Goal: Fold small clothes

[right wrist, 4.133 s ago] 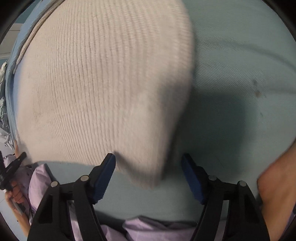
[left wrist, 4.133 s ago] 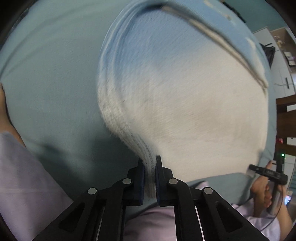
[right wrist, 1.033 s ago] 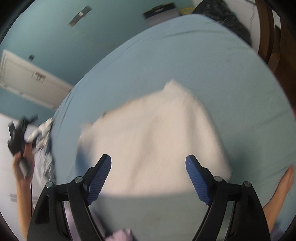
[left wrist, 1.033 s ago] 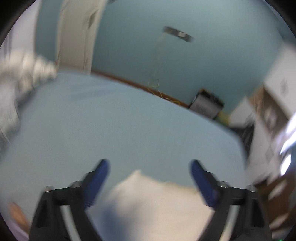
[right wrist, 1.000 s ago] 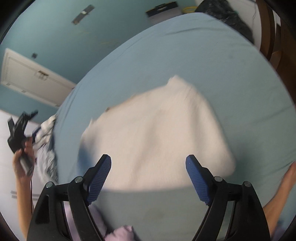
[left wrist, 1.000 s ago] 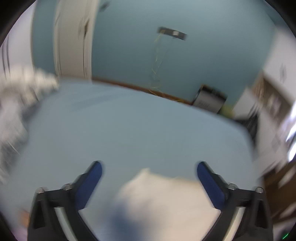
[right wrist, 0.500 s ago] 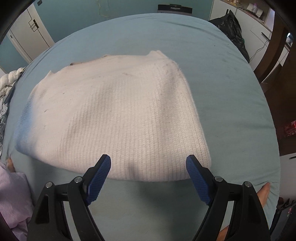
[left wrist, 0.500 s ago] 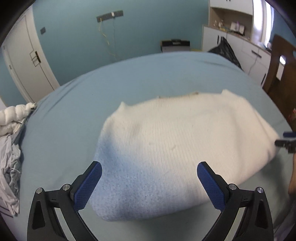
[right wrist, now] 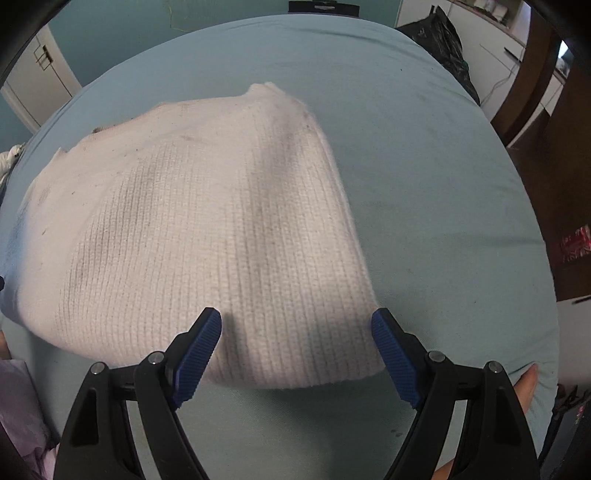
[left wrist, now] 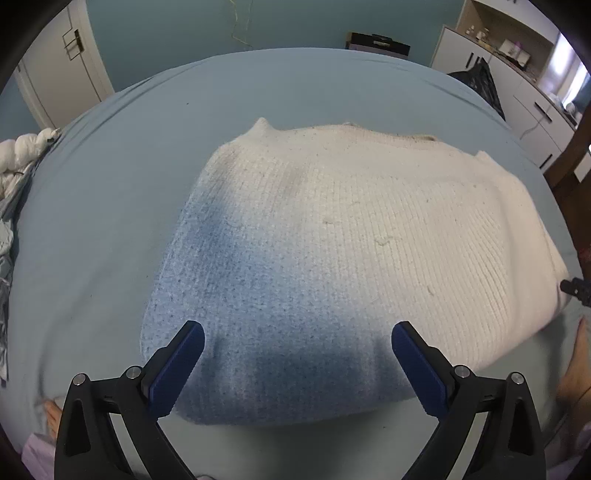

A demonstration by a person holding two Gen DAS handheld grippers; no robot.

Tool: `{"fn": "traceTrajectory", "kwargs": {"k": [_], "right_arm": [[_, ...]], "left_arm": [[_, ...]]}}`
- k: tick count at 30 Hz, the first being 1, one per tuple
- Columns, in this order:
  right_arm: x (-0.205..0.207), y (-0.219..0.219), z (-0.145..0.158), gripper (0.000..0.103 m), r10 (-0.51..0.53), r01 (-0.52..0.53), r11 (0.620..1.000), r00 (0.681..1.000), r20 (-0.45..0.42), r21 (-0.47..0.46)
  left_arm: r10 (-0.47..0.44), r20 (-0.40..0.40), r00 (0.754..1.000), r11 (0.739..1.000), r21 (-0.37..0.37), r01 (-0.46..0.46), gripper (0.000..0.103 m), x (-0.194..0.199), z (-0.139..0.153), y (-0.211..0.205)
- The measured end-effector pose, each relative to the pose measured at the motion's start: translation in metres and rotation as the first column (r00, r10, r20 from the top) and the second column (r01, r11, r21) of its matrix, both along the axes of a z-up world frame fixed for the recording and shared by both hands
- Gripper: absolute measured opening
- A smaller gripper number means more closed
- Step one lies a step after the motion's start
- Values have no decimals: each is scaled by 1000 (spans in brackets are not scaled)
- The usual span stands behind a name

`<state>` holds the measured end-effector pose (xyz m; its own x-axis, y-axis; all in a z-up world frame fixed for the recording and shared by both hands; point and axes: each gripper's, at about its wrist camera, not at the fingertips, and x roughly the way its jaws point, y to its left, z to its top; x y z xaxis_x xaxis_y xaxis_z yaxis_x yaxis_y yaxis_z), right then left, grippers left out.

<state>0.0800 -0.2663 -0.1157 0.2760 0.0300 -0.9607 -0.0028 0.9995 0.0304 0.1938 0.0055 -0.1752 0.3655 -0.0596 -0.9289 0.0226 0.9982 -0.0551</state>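
Left wrist view: the left gripper (left wrist: 295, 349) hangs with blue-padded fingers (left wrist: 177, 365) spread wide, grasping nothing, over the near edge of a folded cream ribbed knit sweater (left wrist: 351, 251) lying on a light blue bed (left wrist: 110, 177).

Right wrist view: the right gripper (right wrist: 297, 341), fingers released, hangs over the sweater's (right wrist: 192, 229) near right corner.

Beyond the blue-sheeted bed (left wrist: 110, 155) you face a teal wall (left wrist: 184, 33), with a white door (left wrist: 62, 62) to its left and white cabinets (left wrist: 532, 96) to its right.
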Motion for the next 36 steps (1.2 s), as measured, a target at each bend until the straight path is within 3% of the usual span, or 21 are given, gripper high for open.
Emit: {"fn": "traceTrajectory", "kwargs": {"k": [26,32,36], "right_arm": [[16,-32,1,81,-156,155,980,988,-4,121],[22,-36,-18,81,-156,160,985,985,-67,62],[27,-43,-36,81,-157,161,986,985,-66,52]], "left_arm": [[118,-20,993,992,-47,-118,102,6,2,29],[89,-61,994,996,-25,-91,102,6,-10,23],[94,-142,985,995,38,-89,102,8,-35,24]]}}
